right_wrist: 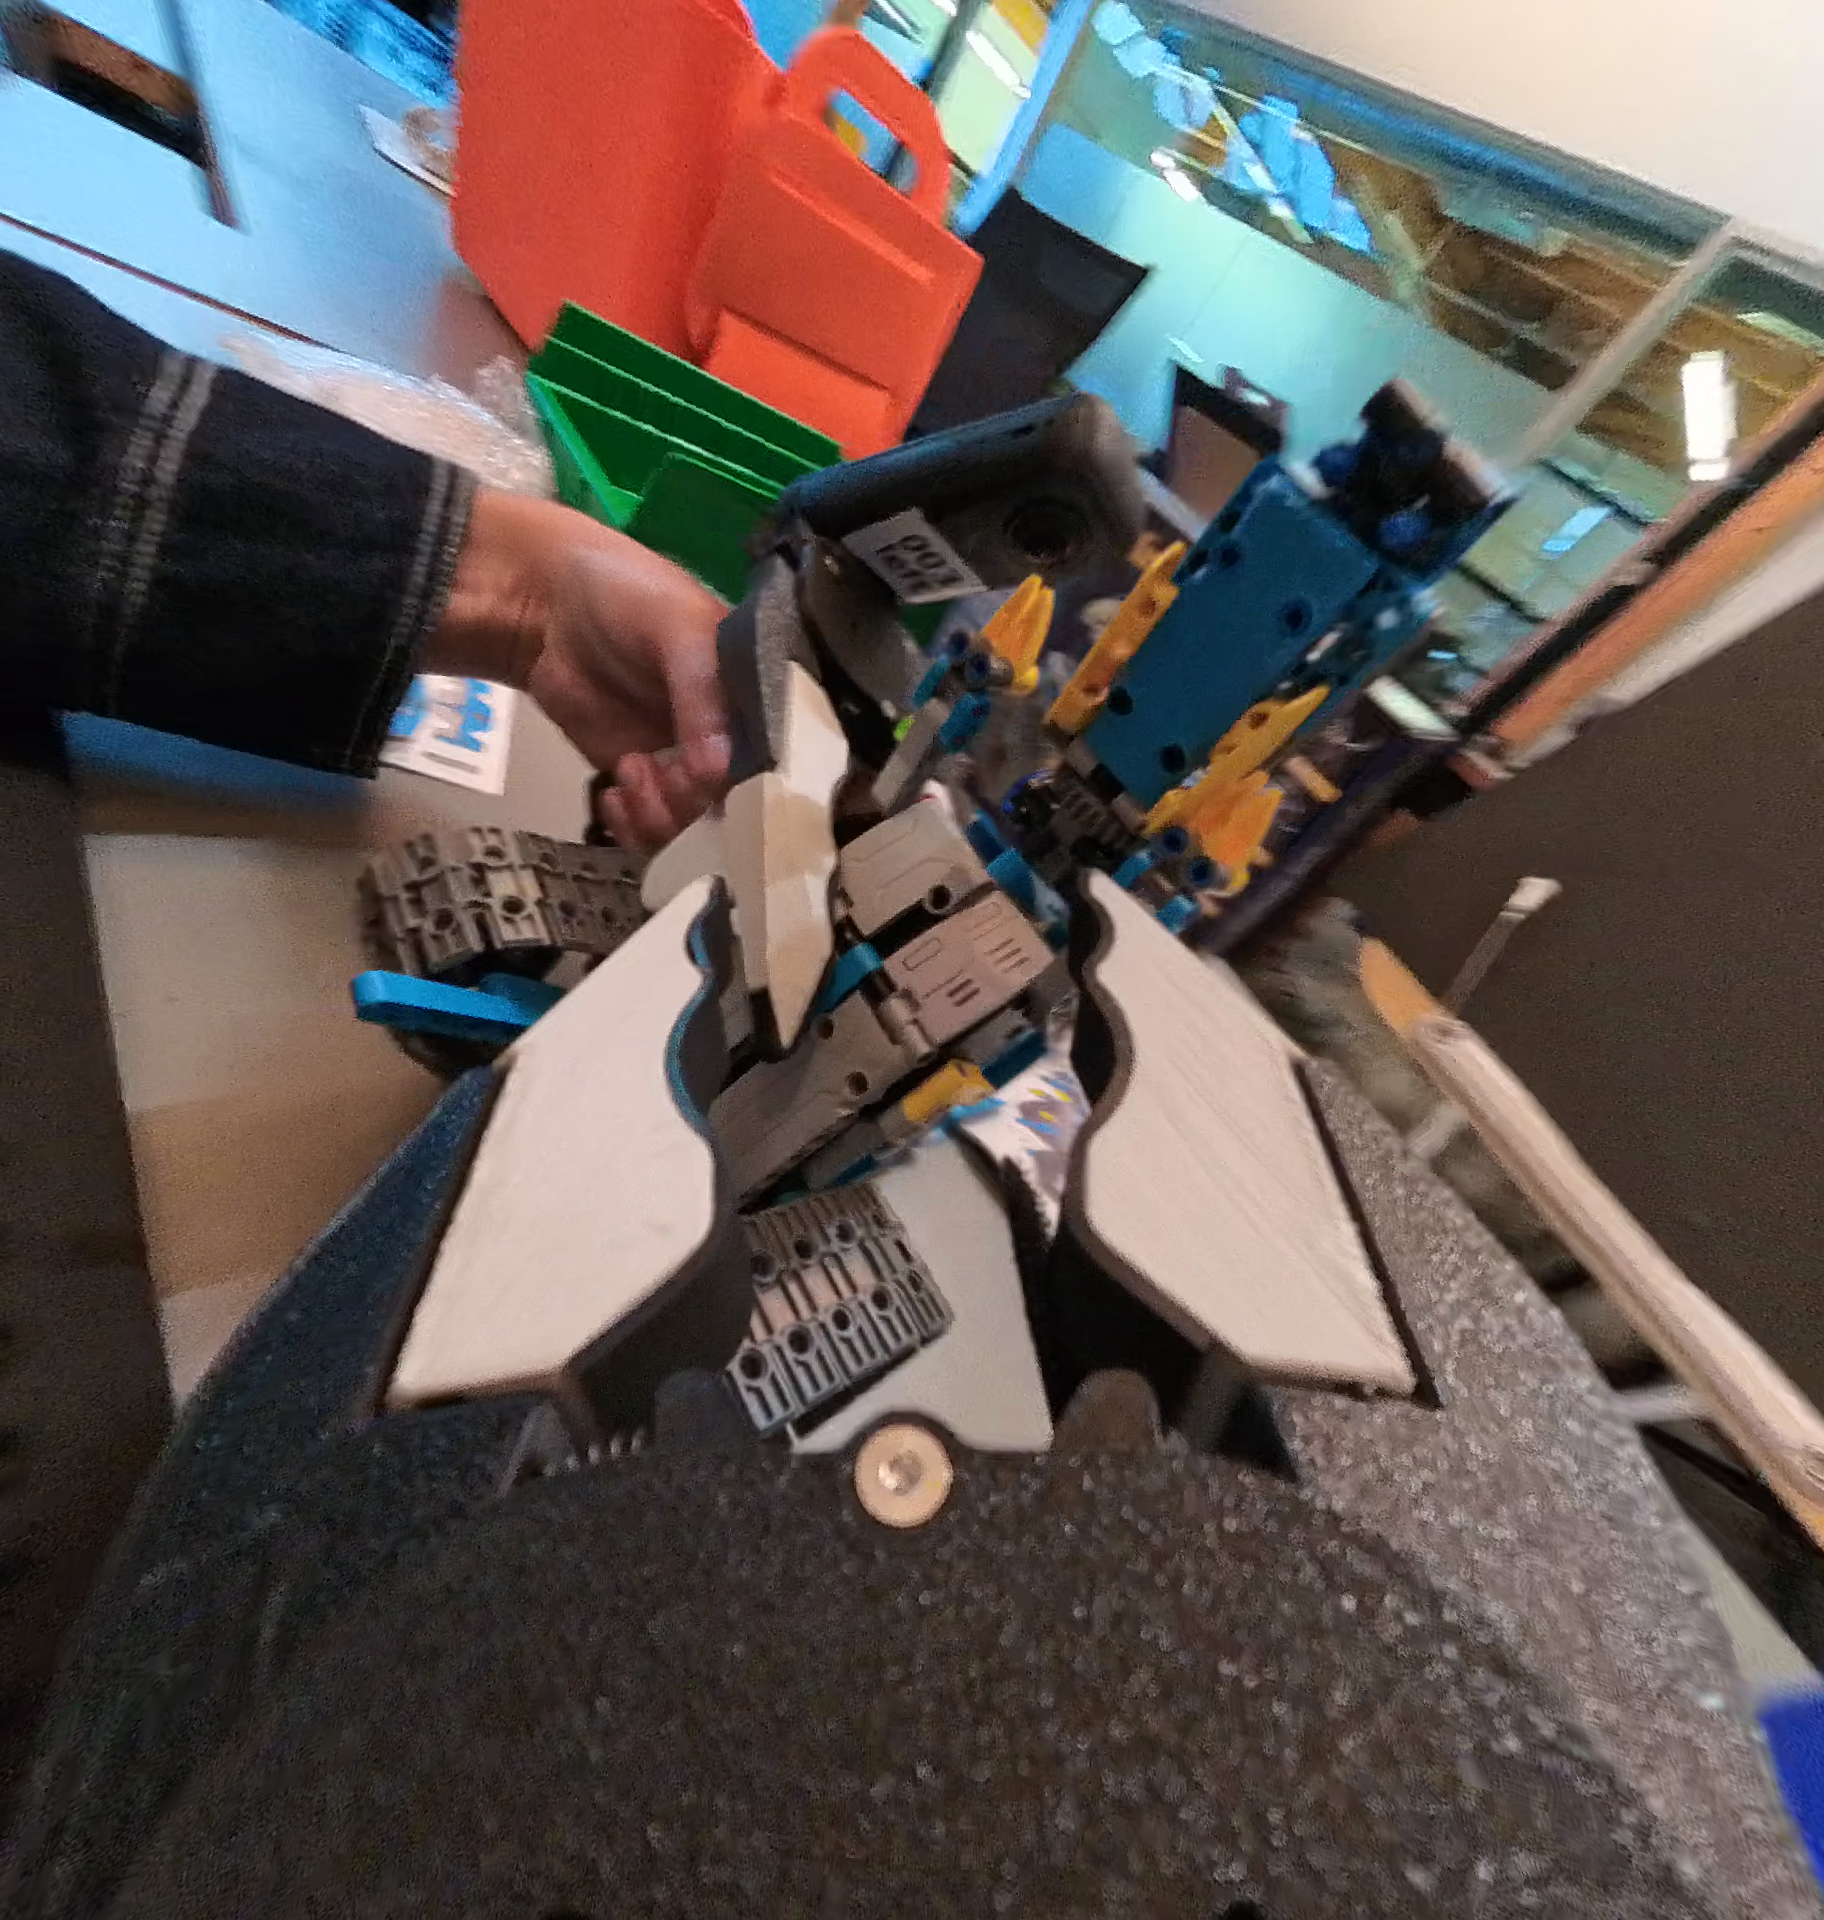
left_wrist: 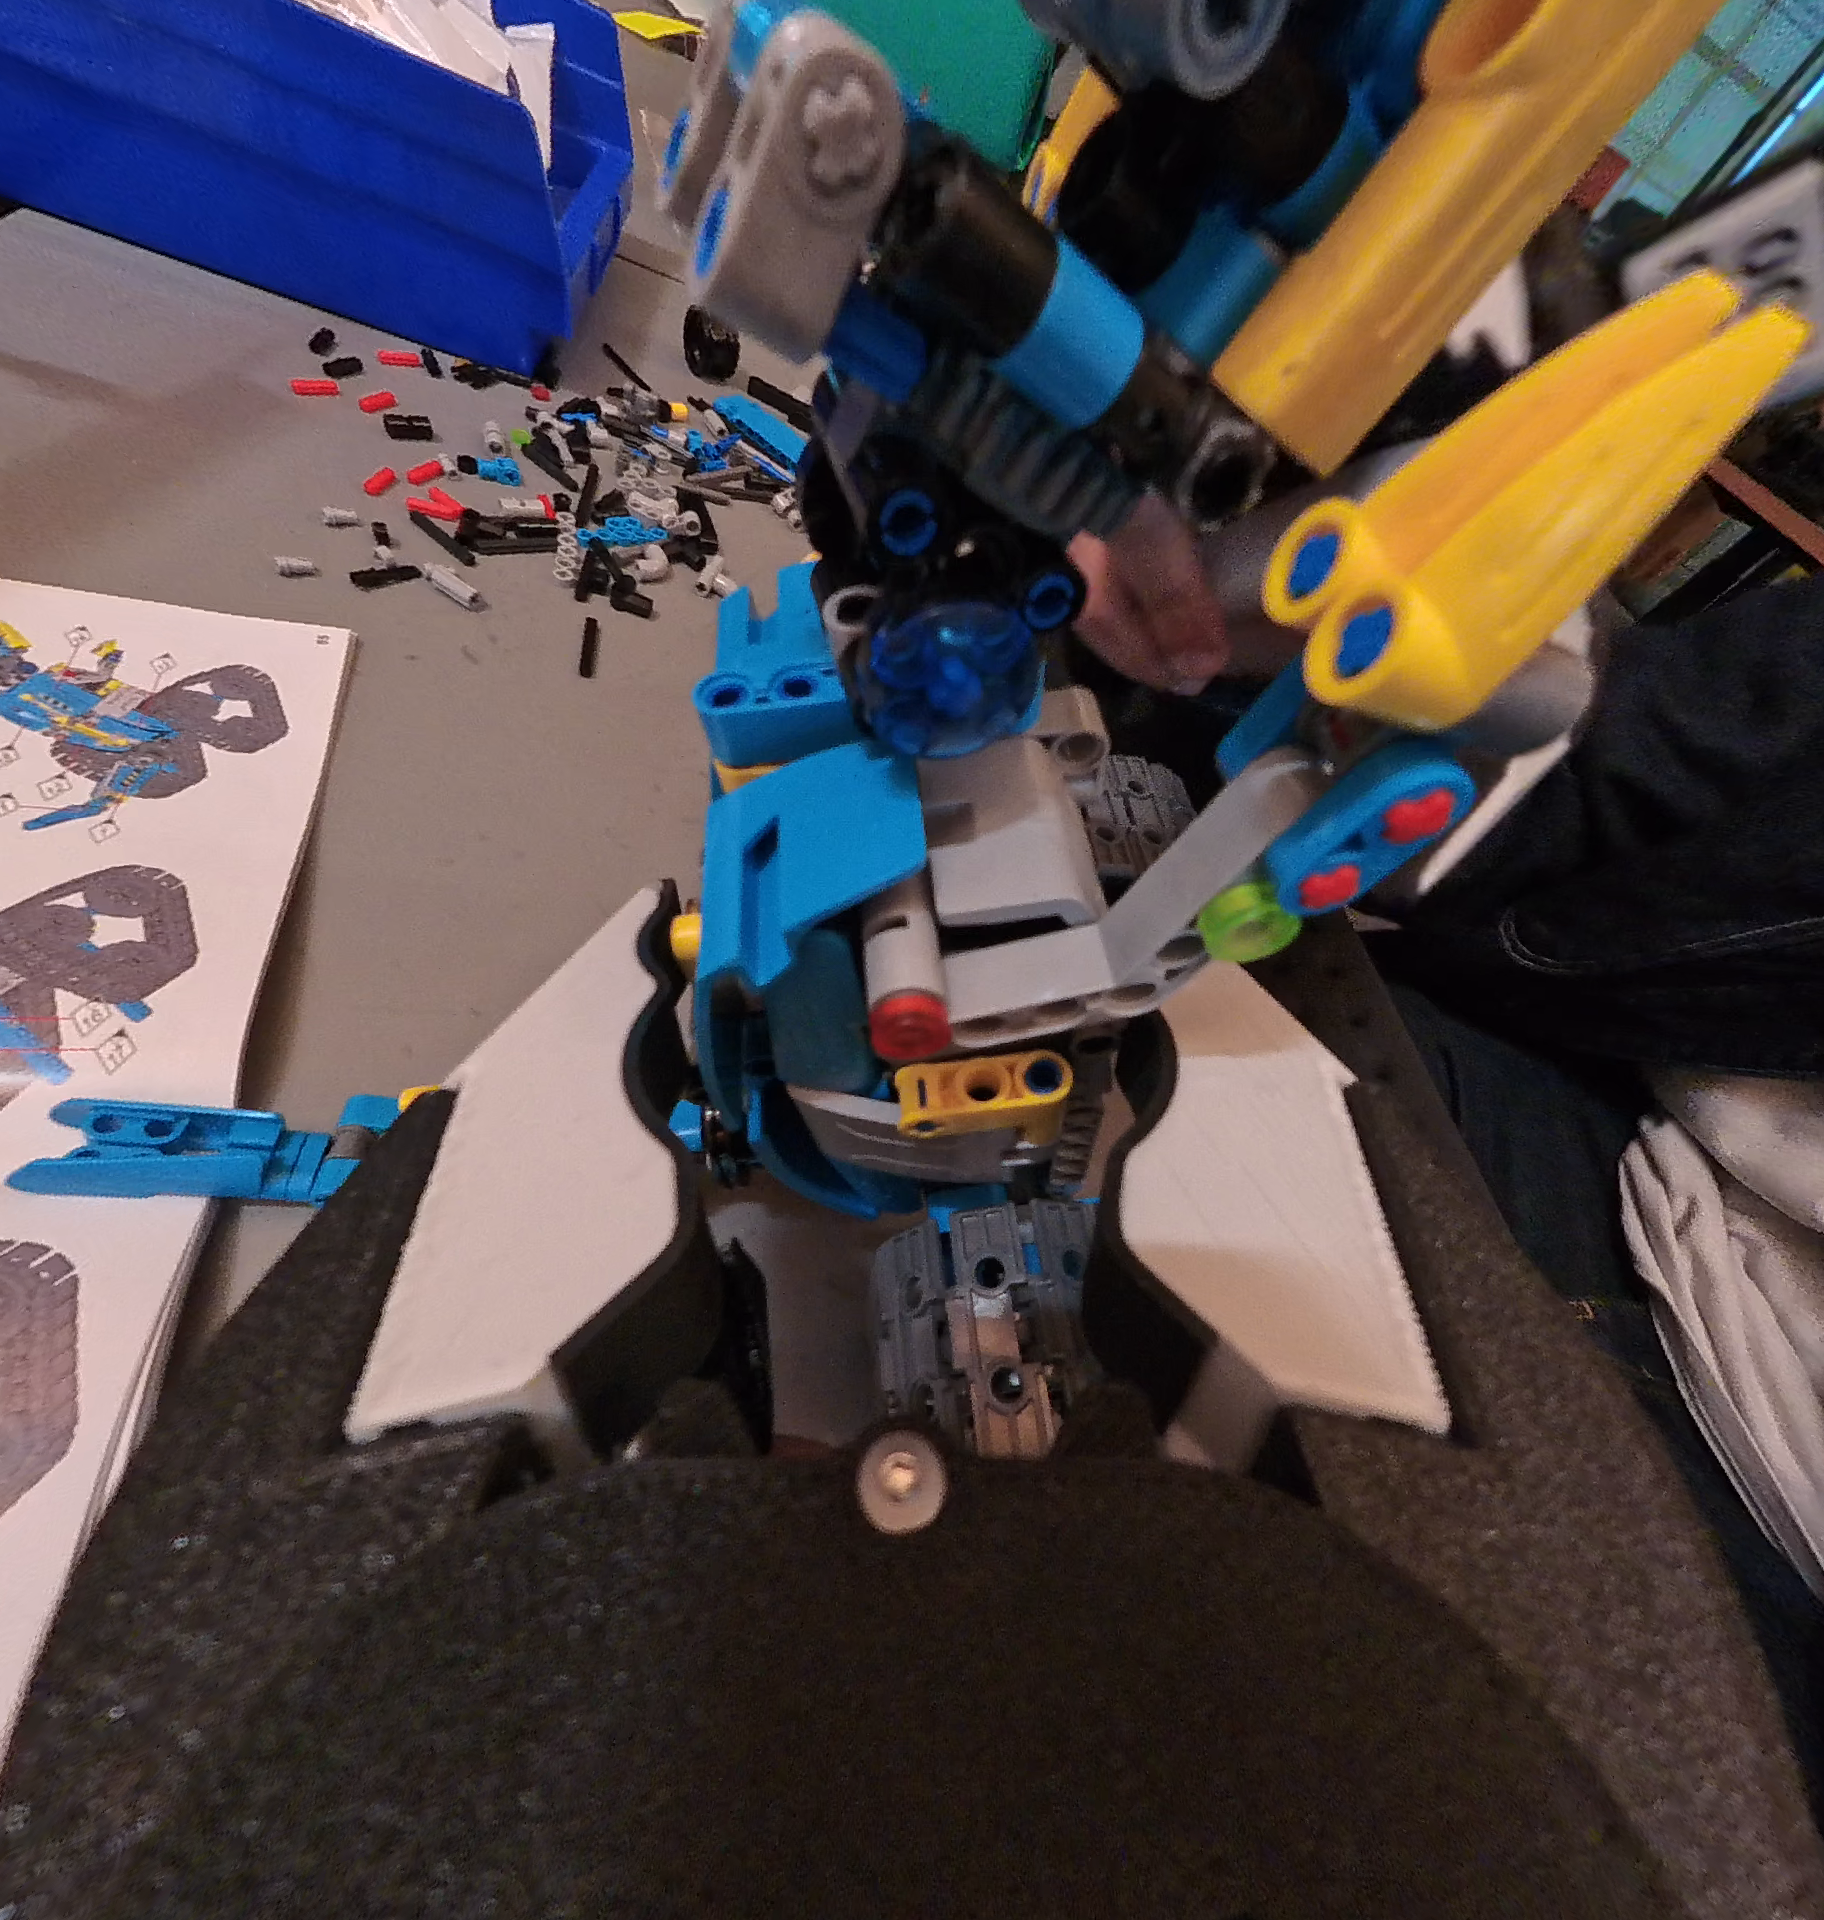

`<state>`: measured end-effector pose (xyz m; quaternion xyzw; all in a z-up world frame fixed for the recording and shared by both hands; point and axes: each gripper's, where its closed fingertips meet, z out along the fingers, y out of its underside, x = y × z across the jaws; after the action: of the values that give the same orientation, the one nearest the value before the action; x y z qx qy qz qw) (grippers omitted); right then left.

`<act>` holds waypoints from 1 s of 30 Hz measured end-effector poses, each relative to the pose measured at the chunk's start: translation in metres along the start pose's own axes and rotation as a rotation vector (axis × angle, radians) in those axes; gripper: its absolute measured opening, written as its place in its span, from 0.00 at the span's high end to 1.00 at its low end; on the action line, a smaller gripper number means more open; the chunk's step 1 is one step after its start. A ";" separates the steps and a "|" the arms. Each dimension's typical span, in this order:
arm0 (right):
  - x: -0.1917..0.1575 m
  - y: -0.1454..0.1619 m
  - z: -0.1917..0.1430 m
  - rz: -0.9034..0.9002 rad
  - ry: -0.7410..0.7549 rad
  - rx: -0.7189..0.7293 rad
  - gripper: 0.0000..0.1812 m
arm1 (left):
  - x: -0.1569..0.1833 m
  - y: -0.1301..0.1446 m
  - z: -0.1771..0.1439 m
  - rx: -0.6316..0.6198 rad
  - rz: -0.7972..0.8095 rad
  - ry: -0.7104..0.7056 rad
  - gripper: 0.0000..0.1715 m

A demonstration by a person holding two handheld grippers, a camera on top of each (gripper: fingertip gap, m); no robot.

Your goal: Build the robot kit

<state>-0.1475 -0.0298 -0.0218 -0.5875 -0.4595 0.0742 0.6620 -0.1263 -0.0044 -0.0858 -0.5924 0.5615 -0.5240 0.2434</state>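
Note:
A brick-built robot model (left_wrist: 814,862), blue, grey and black with yellow claws (left_wrist: 1531,520) and grey tracks, stands upright between the fingers of my left gripper (left_wrist: 934,935). The black pads press on its lower body from both sides. In the right wrist view, my right gripper (right_wrist: 903,894) closes around the same model (right_wrist: 1272,613) at its grey panels. The left gripper's white finger (right_wrist: 783,883) sits between my right fingers, held by a hand (right_wrist: 596,644) in a dark sleeve. A grey track (right_wrist: 492,904) hangs out to the left.
A pile of small loose bricks (left_wrist: 575,488) lies on the grey table below a blue bin (left_wrist: 264,156). An open instruction booklet (left_wrist: 108,831) and a blue brick piece (left_wrist: 181,1148) lie to the left. An orange bag (right_wrist: 700,187) and a green bin (right_wrist: 659,436) stand behind.

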 end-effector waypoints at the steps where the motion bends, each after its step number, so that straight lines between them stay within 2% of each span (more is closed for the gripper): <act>1: 0.005 -0.003 -0.005 -0.040 0.079 -0.032 0.66 | -0.001 0.000 0.000 0.000 -0.003 -0.004 0.51; 3: 0.004 -0.004 -0.013 -0.162 0.171 -0.141 0.68 | -0.001 -0.001 0.002 0.004 -0.008 -0.015 0.51; 5: 0.019 -0.001 -0.021 -0.296 0.325 -0.278 0.71 | 0.000 -0.002 0.003 0.000 0.014 -0.024 0.51; 6: 0.029 0.000 -0.024 -0.306 0.389 -0.326 0.72 | 0.001 -0.002 0.003 -0.002 0.026 -0.031 0.51; 7: 0.037 0.005 -0.025 -0.230 0.432 -0.350 0.72 | 0.003 -0.002 0.003 -0.001 0.035 -0.038 0.51; 8: 0.041 0.011 -0.022 -0.074 0.433 -0.340 0.67 | 0.004 -0.002 0.004 0.000 0.044 -0.045 0.51; 9: 0.038 0.018 -0.015 0.112 0.381 -0.302 0.55 | 0.006 -0.002 0.004 0.001 0.056 -0.051 0.51; 10: 0.035 0.024 -0.009 0.285 0.320 -0.254 0.51 | 0.007 -0.002 0.004 0.002 0.066 -0.057 0.51; 12: 0.038 0.026 -0.006 0.515 0.266 -0.114 0.57 | 0.008 -0.002 0.004 0.001 0.073 -0.068 0.51; 14: 0.053 0.029 -0.015 0.589 0.331 -0.024 0.65 | 0.008 -0.002 0.004 -0.007 0.074 -0.085 0.51; 16: 0.055 0.032 -0.020 0.553 0.412 -0.049 0.66 | 0.007 -0.001 0.004 -0.016 0.072 -0.101 0.51; 21: 0.052 0.011 -0.029 0.213 0.707 -0.164 0.71 | 0.007 -0.001 0.006 -0.021 0.071 -0.110 0.51; 27: 0.054 0.020 -0.020 0.052 0.817 -0.296 0.68 | 0.005 -0.001 0.006 -0.020 0.052 -0.113 0.51; 30: 0.052 0.016 -0.019 -0.074 0.855 -0.342 0.70 | 0.004 -0.001 0.006 -0.015 0.047 -0.106 0.51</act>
<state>-0.0975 -0.0057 -0.0067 -0.6493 -0.1715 -0.2752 0.6880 -0.1209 -0.0099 -0.0856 -0.6080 0.5652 -0.4817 0.2807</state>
